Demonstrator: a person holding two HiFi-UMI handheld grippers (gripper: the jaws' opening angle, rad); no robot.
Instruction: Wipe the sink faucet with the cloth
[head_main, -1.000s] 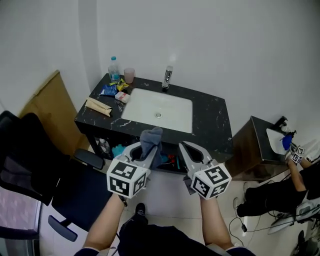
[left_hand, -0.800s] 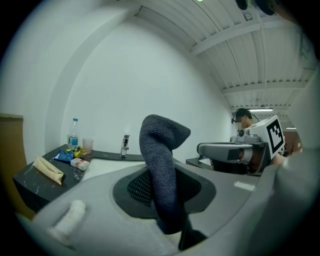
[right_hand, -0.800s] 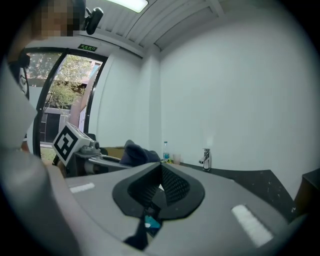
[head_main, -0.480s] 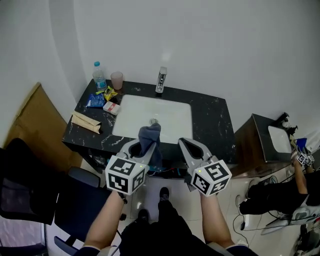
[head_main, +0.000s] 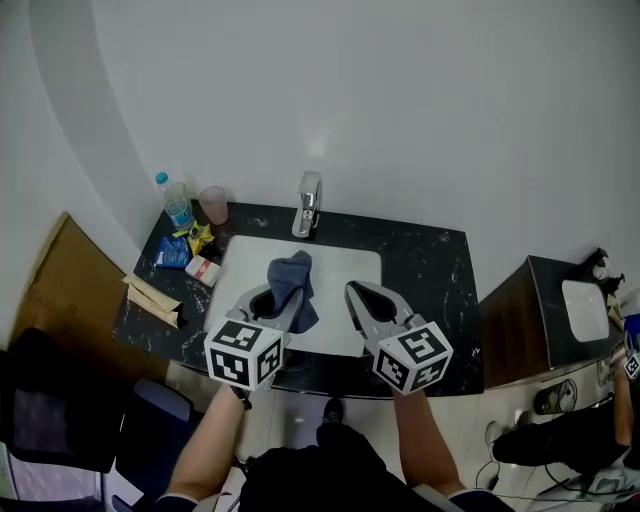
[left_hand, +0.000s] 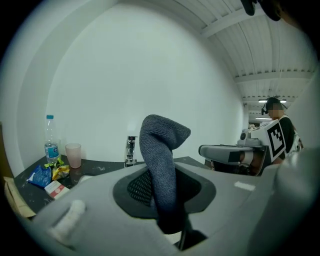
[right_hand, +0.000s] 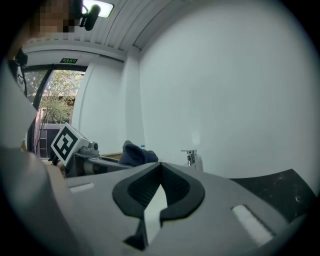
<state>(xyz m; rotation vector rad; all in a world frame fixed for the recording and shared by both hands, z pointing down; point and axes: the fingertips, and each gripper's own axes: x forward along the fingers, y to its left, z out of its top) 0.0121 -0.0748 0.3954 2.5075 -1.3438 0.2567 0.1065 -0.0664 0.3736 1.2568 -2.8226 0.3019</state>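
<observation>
Grey-blue cloth (head_main: 291, 284) clamped in left gripper (head_main: 275, 300), standing up from the jaws. Head view: chrome faucet (head_main: 308, 203) straight ahead, upright at back rim of sink (head_main: 232, 262). Left gripper view: faucet just left of cloth tip. Right gripper view: right gripper (right_hand: 159, 176) closed on nothing, faucet ahead-right. Left gripper judged nearer.

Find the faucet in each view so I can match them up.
Head view: faucet at centre, behind the sink basin.
Left gripper view: left of centre, just left of the cloth.
Right gripper view: right of centre, right of the cloth.
Shared landmark: the grey cloth.
</observation>
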